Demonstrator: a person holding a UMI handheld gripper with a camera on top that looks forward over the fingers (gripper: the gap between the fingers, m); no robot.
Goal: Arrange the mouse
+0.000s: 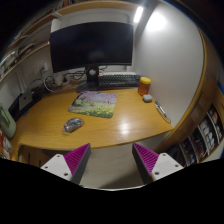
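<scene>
A grey mouse [73,125] lies on the wooden desk [120,122], left of and slightly nearer than a colourful mouse pad [94,103]. My gripper [111,161] is held well back from the desk's front edge, open, with nothing between its magenta pads [75,158]. The mouse lies far beyond the fingers, a little to the left.
A dark monitor [92,43] stands at the back of the desk with a keyboard [118,80] in front of it. An orange cup [145,85] and a small white object [148,98] sit on the right. Cables and clutter [52,85] crowd the back left. Shelves [208,130] stand to the right.
</scene>
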